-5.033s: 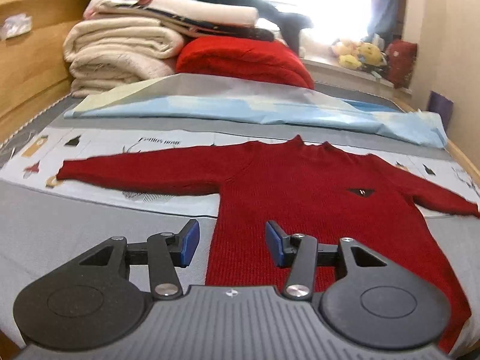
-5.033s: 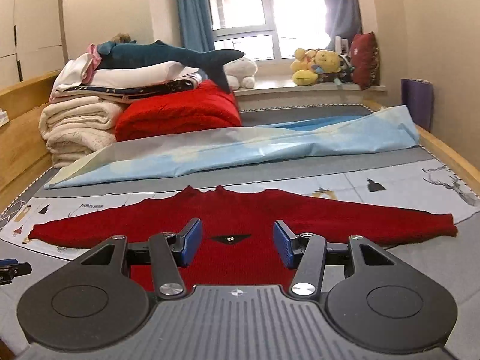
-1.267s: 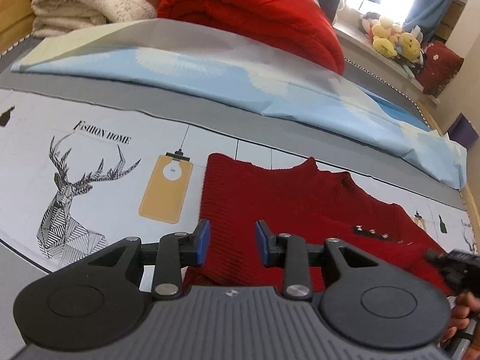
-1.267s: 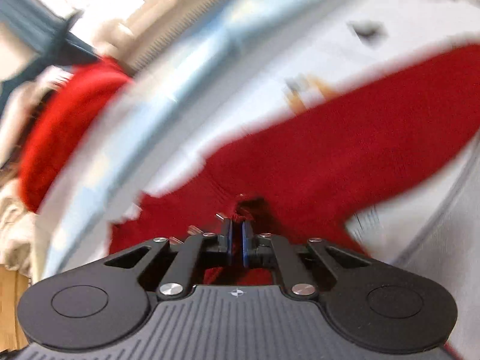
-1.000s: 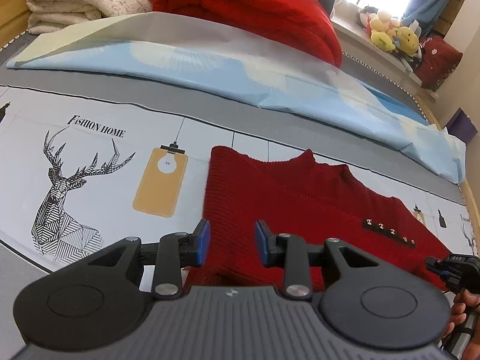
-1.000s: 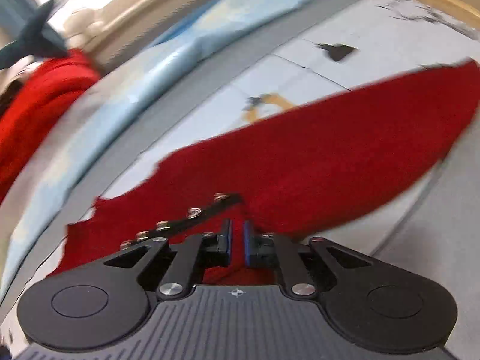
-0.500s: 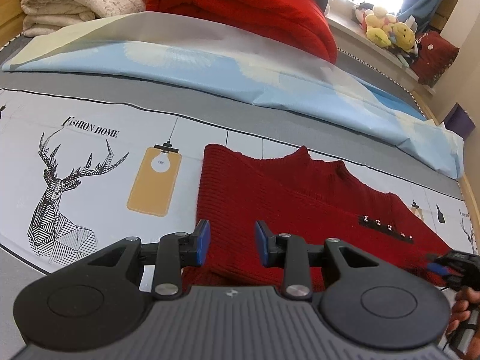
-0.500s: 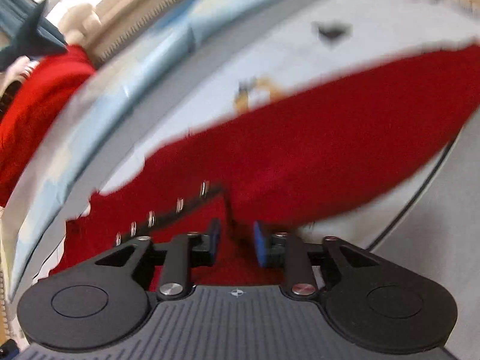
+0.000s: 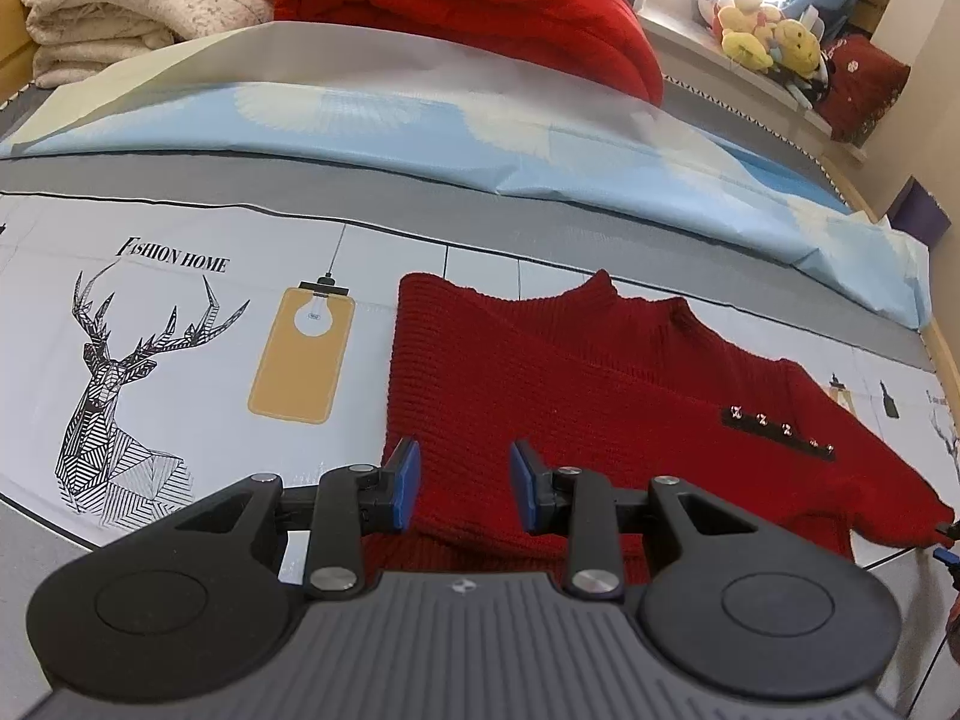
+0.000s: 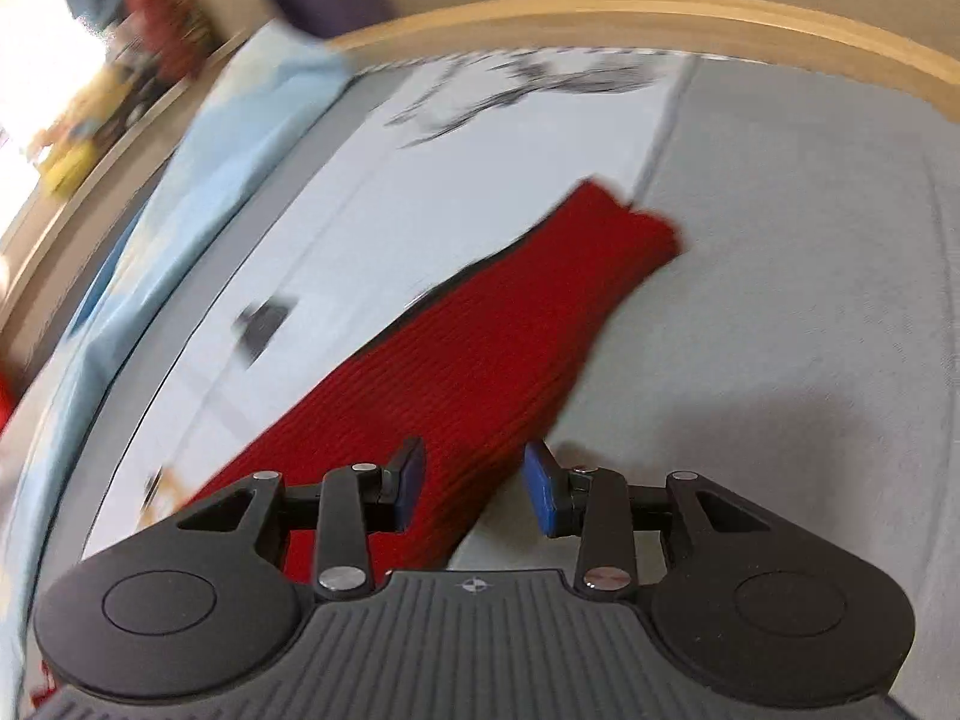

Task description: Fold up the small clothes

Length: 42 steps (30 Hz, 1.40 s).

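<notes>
Both jaws are being held wide, empty: left gripper (image 9: 461, 487) over the red sweater (image 9: 540, 384), right gripper (image 10: 474, 489) low-centre over its sleeve (image 10: 480, 348); a shallow pinch risks slippage.

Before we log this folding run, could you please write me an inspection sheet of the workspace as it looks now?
Surface: bed sheet with deer print, flat.
Job's things: red sweater, left sleeve folded across the body; right sleeve lies stretched out.
Clutter: red quilt, cream blankets, blue cover.
Grippers: left gripper open over the sweater; right gripper open over the sleeve.
Cables: nothing seen.
Surroundings: plush toys on the sill.
</notes>
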### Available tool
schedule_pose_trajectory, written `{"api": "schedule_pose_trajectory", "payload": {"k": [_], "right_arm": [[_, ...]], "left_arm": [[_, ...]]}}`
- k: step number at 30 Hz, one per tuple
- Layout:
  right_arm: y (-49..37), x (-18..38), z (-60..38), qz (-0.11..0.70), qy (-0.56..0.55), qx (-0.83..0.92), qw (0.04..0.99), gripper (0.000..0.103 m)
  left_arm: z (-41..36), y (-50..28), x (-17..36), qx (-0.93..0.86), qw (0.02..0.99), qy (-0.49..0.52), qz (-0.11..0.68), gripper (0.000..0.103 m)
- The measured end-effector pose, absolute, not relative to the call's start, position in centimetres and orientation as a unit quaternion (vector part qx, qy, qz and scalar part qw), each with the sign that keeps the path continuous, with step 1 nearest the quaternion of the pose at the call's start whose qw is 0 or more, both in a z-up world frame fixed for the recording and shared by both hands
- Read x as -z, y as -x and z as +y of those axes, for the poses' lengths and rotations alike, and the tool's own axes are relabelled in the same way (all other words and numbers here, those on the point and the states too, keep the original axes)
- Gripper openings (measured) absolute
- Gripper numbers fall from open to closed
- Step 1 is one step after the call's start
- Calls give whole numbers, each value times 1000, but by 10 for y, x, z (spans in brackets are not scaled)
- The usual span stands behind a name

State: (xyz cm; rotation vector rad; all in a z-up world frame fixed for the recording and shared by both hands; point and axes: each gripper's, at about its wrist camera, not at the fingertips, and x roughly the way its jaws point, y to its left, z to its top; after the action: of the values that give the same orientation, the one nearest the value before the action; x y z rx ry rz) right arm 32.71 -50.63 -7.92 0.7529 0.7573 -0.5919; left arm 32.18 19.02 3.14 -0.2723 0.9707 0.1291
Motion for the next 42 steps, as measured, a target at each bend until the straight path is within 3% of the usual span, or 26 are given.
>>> {"api": "schedule_pose_trajectory", "payload": {"k": [6,7,9,13,18,23,25,27,32,37,40,42], "right_arm": [[-321,104,-536,327,-428,270,798,38],[-322,102,-536,324,-423,269,802,35],[-327,98,-534,319,-415,265,810,15],[-337,73,-516,287,-358,275,845,11],[-356,-18,-389,182,-156,172,956,11],[-332,-69,-222,104,-97,-91,986,11],[-324,-67,-171,130,-127,-192,964,19],[-324,-53,-130,213,-174,-276,921,30],[-324,-32,-99,391,-194,-250,865,32],[-318,-45,-151,424,-226,-129,867,37],[-309,-32,-186,423,-226,-74,875,38],[-313,-14,-203,460,-238,-20,855,40]], "left_arm": [[183,-324,-26,-59,873,120,470,36],[183,-325,-27,-59,873,120,470,36],[185,-324,-27,-59,873,120,468,36],[189,-323,-29,-62,874,123,467,36],[198,-320,-36,-64,876,131,460,36],[209,-319,-41,-70,876,146,454,36],[214,-319,-43,-71,876,152,452,36],[219,-320,-44,-73,876,159,450,36],[232,-319,-43,-78,872,175,451,36],[238,-319,-33,-73,861,203,460,35],[237,-321,-19,-60,849,231,471,25],[234,-323,-9,-53,842,243,478,24]]}}
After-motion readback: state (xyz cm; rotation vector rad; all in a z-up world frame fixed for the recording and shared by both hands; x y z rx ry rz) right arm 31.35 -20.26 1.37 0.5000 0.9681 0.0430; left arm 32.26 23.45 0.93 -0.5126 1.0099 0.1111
